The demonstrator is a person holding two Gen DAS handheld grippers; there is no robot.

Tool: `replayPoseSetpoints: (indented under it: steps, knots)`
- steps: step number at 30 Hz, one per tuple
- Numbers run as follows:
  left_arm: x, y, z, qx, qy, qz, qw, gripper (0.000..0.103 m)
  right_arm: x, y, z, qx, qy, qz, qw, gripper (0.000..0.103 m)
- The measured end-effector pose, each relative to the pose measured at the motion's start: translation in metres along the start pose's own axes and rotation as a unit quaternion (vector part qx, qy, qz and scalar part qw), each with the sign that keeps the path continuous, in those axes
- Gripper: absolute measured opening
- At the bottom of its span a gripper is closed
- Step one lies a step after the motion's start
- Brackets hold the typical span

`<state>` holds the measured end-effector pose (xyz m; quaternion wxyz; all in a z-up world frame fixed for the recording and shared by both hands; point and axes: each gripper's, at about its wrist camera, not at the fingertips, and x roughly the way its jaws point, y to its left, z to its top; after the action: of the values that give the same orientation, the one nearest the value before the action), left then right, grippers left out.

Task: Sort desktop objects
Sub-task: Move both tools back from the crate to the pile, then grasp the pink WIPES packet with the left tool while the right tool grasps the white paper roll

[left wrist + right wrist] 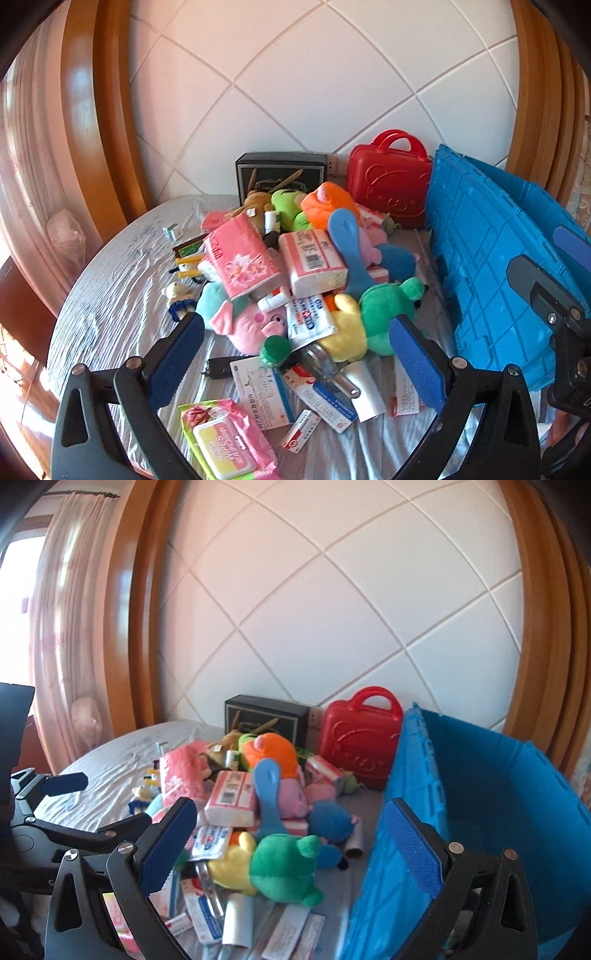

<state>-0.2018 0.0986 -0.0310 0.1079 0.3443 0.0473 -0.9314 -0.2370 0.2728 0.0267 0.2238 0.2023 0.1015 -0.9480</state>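
a grey cloth table (110,295) holds a toy pile (295,258) left of the blue crate (487,258); left gripper (299,354) and right gripper (291,842) hover near the crate, fingers apart, holding nothing.

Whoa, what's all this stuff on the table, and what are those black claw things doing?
Someone is sorting a pile of toys, tissue packs and medicine boxes on a cloth-covered table. They hold a hand-held gripper in each hand: the left hand-held gripper and right hand-held gripper both hover open over the pile, gripping nothing yet. A green plush frog lies nearest the right one, and a blue crate stands beside the pile.
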Motion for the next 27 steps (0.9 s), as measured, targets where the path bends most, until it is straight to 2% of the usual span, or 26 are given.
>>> replayPoseSetpoints:
  steps: [6, 13, 18, 21, 27]
  knots:
    - [0.035, 0.046, -0.039, -0.021, 0.083, 0.021, 0.9961, 0.102, 0.041, 0.038, -0.027, -0.017, 0.063, 0.05, 0.997, 0.103]
    - [0.071, 0.088, -0.095, -0.054, 0.175, 0.057, 0.9815, 0.102, 0.092, 0.065, -0.079, -0.023, 0.155, 0.083, 0.984, 0.103]
    - [0.097, 0.095, -0.126, -0.075, 0.236, 0.053, 0.9675, 0.102, 0.113, 0.073, -0.107, -0.024, 0.208, 0.097, 0.973, 0.103]
    - [0.109, 0.091, -0.14, -0.083, 0.255, 0.041, 0.9624, 0.102, 0.123, 0.077, -0.123, -0.032, 0.233, 0.1, 0.967, 0.103]
    - [0.13, 0.087, -0.161, -0.092, 0.292, 0.041, 0.951, 0.102, 0.137, 0.07, -0.151, -0.027, 0.28, 0.092, 0.955, 0.103]
